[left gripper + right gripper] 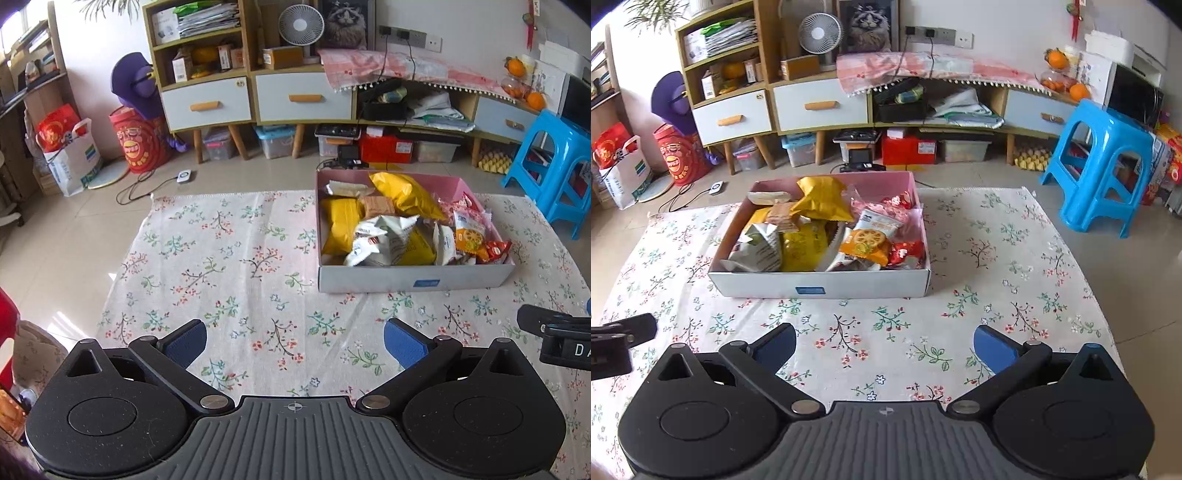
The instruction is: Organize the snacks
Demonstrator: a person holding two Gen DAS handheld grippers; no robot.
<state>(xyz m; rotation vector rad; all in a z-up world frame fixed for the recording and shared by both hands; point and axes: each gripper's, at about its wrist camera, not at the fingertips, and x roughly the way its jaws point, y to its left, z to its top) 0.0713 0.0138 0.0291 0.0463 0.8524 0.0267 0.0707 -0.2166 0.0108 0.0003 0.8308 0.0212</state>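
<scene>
A white cardboard box [413,282] with a pink inside stands on a floral cloth [229,266]. It holds several snack packets: yellow bags [404,194], silver bags [384,240], an orange packet [469,240] and red ones. The box also shows in the right wrist view [820,284], with a yellow bag [822,199] and the orange packet [866,242]. My left gripper [295,341] is open and empty, over the cloth in front of the box. My right gripper [884,343] is open and empty, also short of the box.
A shelf unit with drawers [258,96] stands behind, with storage bins [275,142] under it. A blue plastic stool [1104,162] stands at the right. Bags [70,155] and a red drum [138,142] stand at the left. Tiled floor surrounds the cloth.
</scene>
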